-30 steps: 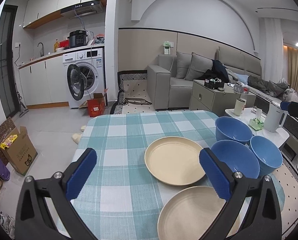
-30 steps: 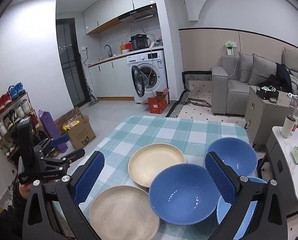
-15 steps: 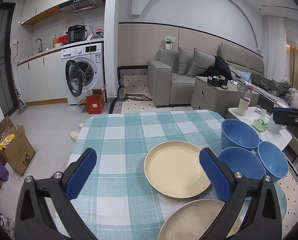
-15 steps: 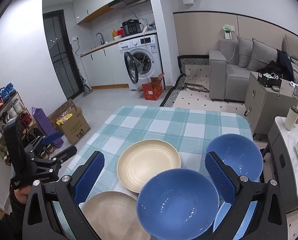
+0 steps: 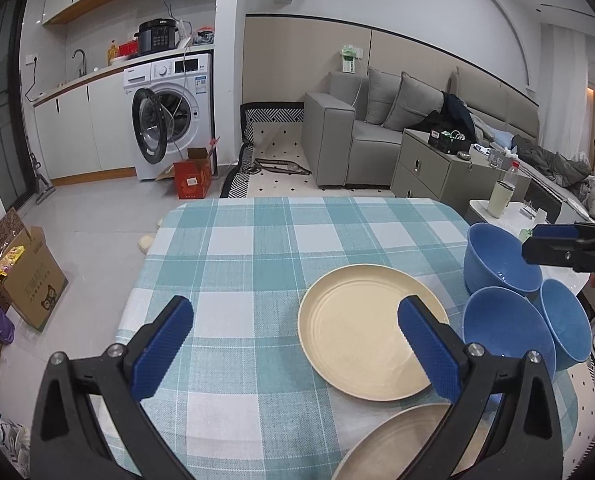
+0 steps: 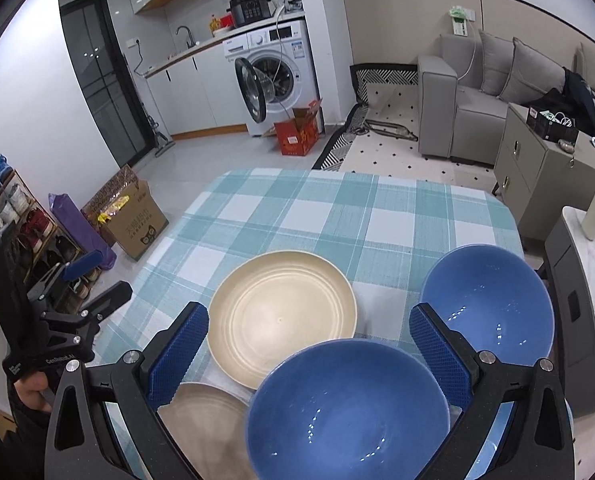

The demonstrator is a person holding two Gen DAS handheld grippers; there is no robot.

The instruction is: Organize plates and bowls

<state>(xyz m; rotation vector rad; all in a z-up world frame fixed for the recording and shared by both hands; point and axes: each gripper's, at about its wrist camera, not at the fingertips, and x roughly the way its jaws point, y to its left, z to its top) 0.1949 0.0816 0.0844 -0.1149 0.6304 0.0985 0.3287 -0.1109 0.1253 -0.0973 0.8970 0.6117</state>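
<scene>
We see the near cream round plate (image 5: 393, 444) cut off by the bottom edge in the left wrist view and half hidden behind the left finger in the right wrist view; the third blue plastic bowl (image 5: 563, 322) shows plainly only from the left wrist, while from the right wrist only a sliver of it is visible. The far cream round plate (image 6: 281, 314) lies flat, open side up, on the counter with the teal-and-white checked cloth (image 5: 257, 248); being round, it has no long axis. The near blue bowl (image 6: 349, 412) and the far blue bowl (image 6: 489, 306) sit upright to its right, close together. The left hand-held gripper (image 5: 295, 346) hovers wide open above the cloth, empty. The right hand-held gripper (image 6: 307, 356) is likewise spread open, empty, over the near bowl.
</scene>
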